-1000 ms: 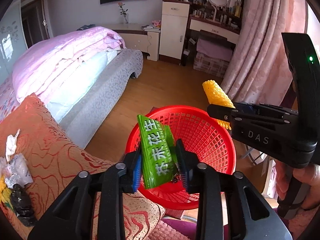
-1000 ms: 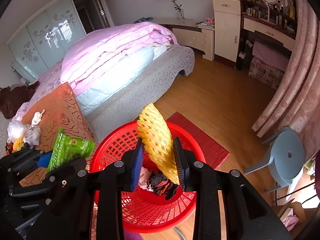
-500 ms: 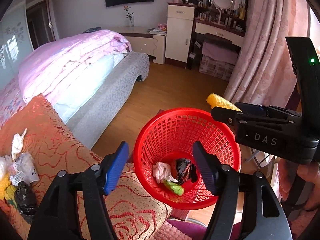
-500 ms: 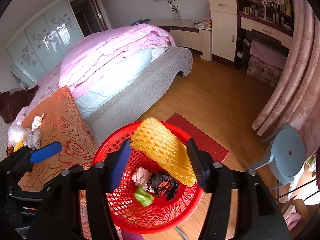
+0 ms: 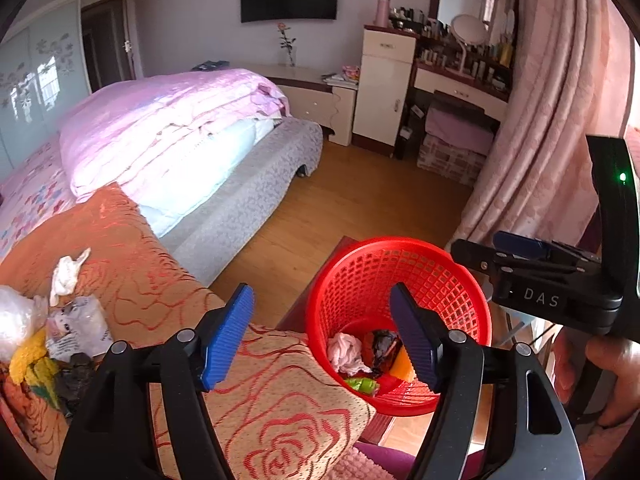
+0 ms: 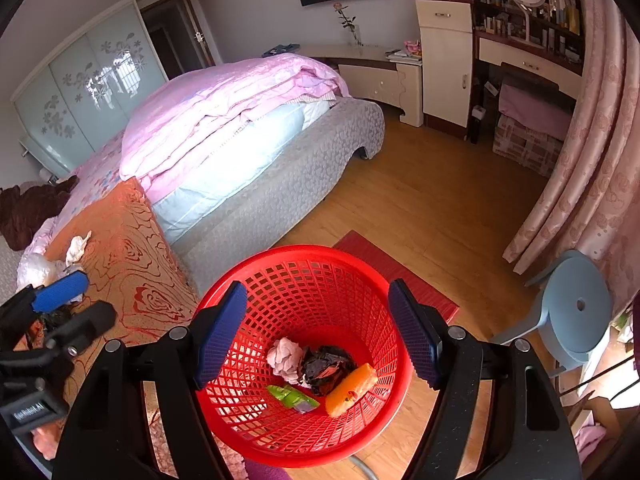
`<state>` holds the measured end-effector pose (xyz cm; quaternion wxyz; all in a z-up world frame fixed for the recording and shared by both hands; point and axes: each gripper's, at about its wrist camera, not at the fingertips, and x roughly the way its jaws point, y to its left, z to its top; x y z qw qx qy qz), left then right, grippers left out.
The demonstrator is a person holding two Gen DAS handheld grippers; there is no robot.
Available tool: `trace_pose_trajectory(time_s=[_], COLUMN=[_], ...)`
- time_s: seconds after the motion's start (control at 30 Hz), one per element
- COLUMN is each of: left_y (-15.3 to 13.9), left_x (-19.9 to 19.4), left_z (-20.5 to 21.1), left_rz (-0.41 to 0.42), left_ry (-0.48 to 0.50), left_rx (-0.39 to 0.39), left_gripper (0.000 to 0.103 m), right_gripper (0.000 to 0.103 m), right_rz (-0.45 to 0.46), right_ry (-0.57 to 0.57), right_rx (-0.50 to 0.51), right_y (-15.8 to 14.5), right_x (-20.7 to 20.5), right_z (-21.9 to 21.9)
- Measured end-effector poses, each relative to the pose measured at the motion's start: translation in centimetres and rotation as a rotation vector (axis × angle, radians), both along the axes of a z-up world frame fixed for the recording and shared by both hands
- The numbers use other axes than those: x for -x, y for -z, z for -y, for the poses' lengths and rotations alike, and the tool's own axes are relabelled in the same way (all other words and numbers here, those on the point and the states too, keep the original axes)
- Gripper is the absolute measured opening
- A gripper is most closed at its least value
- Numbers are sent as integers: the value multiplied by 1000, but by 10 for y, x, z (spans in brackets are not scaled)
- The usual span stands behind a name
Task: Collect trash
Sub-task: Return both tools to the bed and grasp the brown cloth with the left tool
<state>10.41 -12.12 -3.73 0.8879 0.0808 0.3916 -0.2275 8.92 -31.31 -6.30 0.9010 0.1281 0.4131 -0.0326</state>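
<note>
Now: both drops done
Left claw (image 5: 320,336): agape, empty, just widened
Right claw (image 6: 316,334): agape, empty, just widened
Red basket (image 6: 372,280): holds green wrapper (image 6: 294,397), yellow foam net (image 6: 351,389)
Remaining trash (image 5: 60,328): on orange bed cover (image 5: 132,256)
Tip: approach low, pinch one piece

green wrapper (image 6: 294,397) and yellow foam net (image 6: 351,389) dropped into red basket (image 6: 256,280), both claws opened

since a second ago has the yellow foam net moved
Yes. The yellow foam net dropped from the right gripper, whose jaws just opened, onto the floor of the red basket.
</note>
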Motion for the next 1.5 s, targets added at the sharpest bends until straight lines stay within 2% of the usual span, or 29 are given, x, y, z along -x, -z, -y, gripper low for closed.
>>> trace_pose_trajectory(time_s=[0.2,0.33,0.57,0.73,0.93,1.23,1.37,1.5], left_y=[-6,-9,-20,-24,-34,-40,-35,-20], left_x=[3,5,9,10,12,20,21,18], left_z=[-14,-27,-61,-106,-175,-277,-317,-350], left_rz=[21,24,56,57,51,56,24,-40], left_ry=[-41,-76,-181,-281,-434,-641,-714,-760], left_rx=[3,15,4,1,34,-9,6,65], left_gripper=[70,71,73,74,74,74,74,74], right_gripper=[71,75,76,76,77,77,77,77], right_rz=[23,36,58,65,56,47,37,30], right_ry=[-15,-33,-120,-165,-205,-239,-244,-245], right_rx=[31,36,57,69,85,91,93,94], right_y=[-3,-3,-3,-2,0,2,4,6], right_x=[3,4,6,8,11,13,13,12], right_z=[-10,-19,-49,-68,-89,-107,-109,-110])
